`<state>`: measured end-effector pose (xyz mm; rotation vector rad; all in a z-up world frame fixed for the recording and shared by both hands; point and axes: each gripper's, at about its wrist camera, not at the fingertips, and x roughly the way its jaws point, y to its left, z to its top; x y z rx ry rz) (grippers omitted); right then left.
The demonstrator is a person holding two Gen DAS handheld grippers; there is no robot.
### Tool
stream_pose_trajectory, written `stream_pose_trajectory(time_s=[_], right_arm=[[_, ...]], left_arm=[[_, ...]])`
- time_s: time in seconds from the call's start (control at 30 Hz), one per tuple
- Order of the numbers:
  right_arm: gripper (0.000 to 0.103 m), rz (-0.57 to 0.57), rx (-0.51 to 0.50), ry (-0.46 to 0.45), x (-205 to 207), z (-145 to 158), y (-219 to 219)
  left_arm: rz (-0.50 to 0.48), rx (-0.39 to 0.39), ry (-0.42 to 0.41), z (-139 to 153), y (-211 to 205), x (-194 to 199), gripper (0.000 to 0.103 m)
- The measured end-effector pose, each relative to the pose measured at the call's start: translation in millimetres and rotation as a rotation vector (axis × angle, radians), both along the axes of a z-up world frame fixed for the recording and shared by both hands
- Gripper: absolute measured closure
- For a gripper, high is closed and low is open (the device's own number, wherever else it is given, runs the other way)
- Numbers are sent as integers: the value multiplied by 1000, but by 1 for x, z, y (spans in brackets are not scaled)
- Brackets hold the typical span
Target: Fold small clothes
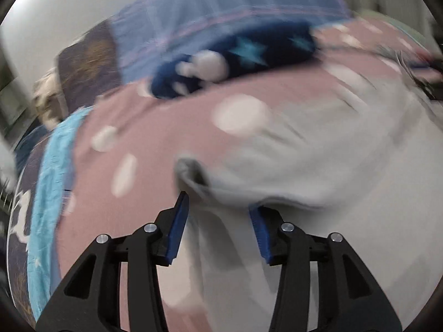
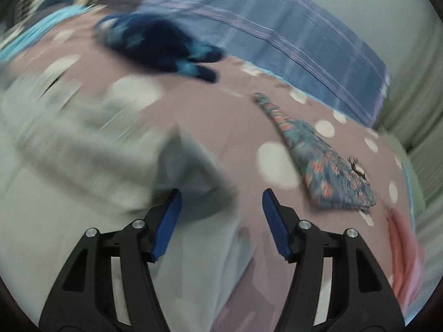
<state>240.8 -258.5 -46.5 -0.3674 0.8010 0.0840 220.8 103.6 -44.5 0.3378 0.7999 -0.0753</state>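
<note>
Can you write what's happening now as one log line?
left gripper: open | right gripper: open | grey garment: on dotted pink sheet, unheld | view: blurred

Garment [image 2: 83, 144] on bedsheet [image 2: 210, 116]; starred garment [image 2: 157, 47] behind; folded garment [image 2: 326, 166] right.

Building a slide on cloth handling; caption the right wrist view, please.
Open right gripper at the motion-blurred pale grey garment on a pink polka-dot bedsheet, folded teal floral garment alongside.
</note>
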Motion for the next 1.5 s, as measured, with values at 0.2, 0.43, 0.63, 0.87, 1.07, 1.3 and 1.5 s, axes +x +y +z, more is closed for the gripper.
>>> stream_pose_trajectory(time_s=[0.2, 0.43, 0.63, 0.87, 1.07, 1.3, 1.5], right_arm=[[46, -164, 332, 69, 42, 10, -54], [48, -97, 527, 154, 42, 1, -63], [101, -32, 561, 202, 53, 1, -43], [98, -94, 578, 219, 63, -12, -57], [84, -118, 588, 155, 26, 7, -72], [81, -139, 615, 157, -74, 7, -111], [72, -101, 625, 185, -166, -6, -104]], left_arm=[[89, -234, -26, 26, 49, 22, 51], [9, -416, 139, -1, 55, 35, 46], [-14, -511, 154, -3, 45, 49, 101], [59, -412, 196, -24, 45, 58, 96], [41, -364, 64, 13, 50, 12, 76], [-21, -417, 56, 20, 57, -82, 64], [32, -495, 139, -11, 68, -148, 63]])
